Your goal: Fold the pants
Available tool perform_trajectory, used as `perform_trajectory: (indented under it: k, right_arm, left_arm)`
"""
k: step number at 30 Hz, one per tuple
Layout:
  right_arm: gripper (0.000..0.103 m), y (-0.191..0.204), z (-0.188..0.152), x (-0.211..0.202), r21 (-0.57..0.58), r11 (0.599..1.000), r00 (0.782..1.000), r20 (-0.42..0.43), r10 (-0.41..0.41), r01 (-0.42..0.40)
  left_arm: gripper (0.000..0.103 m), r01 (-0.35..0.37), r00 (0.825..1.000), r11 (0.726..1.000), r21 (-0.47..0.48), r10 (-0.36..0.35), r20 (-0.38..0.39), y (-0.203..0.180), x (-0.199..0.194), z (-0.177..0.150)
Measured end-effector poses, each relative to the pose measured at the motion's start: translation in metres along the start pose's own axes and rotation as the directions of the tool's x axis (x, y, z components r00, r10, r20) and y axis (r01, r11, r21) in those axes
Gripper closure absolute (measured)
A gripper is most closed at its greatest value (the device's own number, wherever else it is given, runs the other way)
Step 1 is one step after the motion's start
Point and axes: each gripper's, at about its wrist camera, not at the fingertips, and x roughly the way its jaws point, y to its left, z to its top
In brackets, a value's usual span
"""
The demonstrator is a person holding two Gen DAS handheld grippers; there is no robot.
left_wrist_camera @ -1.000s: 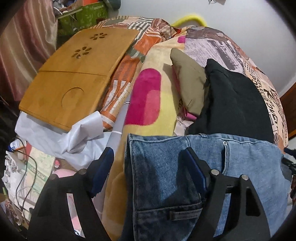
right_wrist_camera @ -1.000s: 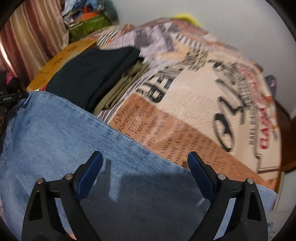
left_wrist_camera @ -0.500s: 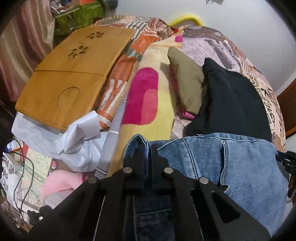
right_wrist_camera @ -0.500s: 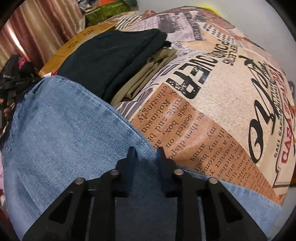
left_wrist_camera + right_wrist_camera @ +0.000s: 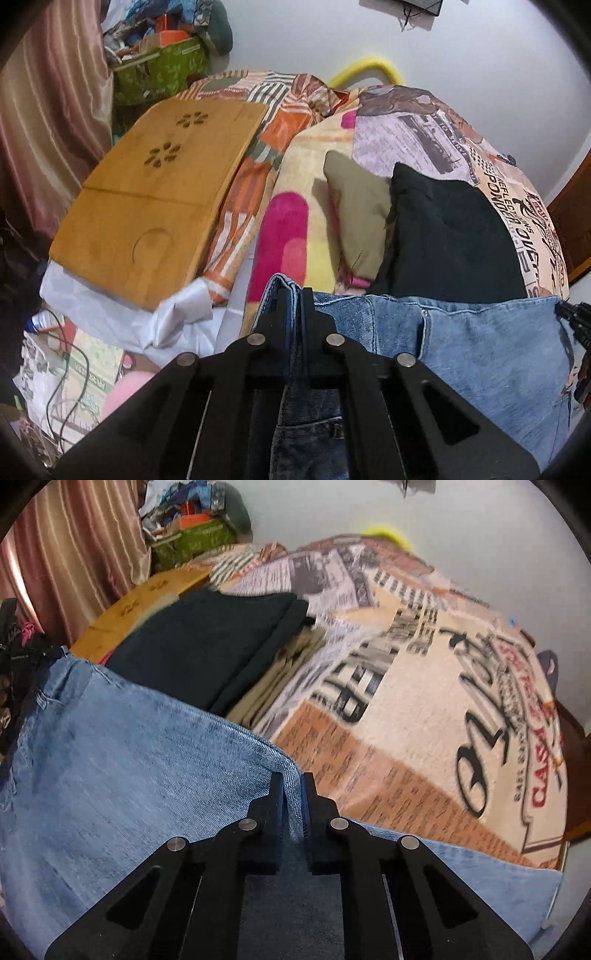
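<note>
Item: blue jeans (image 5: 122, 760), spread just in front of the folded black garment (image 5: 450, 229). Left gripper (image 5: 294, 295) pinches the waistband corner; right gripper (image 5: 292, 779) pinches a leg edge. Advice: lift both evenly, keeping the denim taut.

Left wrist view — jeans (image 5: 480, 347) across the lower right of the frame, one edge between the left gripper (image 5: 293, 295) fingers at lower centre. Folded dark garment (image 5: 447, 236) directly above the jeans, on the bedspread (image 5: 417, 122); folded garment (image 5: 354, 210) just left of it. Wooden board (image 5: 155, 192) at centre left. Box (image 5: 162, 70) upper left.

Right wrist view — jeans fold between the right gripper (image 5: 293, 779) fingers, lower centre.
</note>
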Motion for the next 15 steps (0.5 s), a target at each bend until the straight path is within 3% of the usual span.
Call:
perform_trajectory:
  k: [8, 15]
  right_arm:
    - [0.096, -0.002, 0.016, -0.032, 0.033, 0.999, 0.996, 0.094, -0.011, 0.008]
    - [0.096, 0.018, -0.007, -0.086, 0.03, 1.0, 0.987, 0.159, -0.008, 0.003]
  left_arm:
    - [0.1, 0.032, 0.996, 0.999, -0.003, -0.032, 0.078, -0.005, -0.03, 0.004]
    - [0.1, 0.067, 0.987, 0.998, 0.012, -0.068, 0.143, -0.005, -0.087, -0.014]
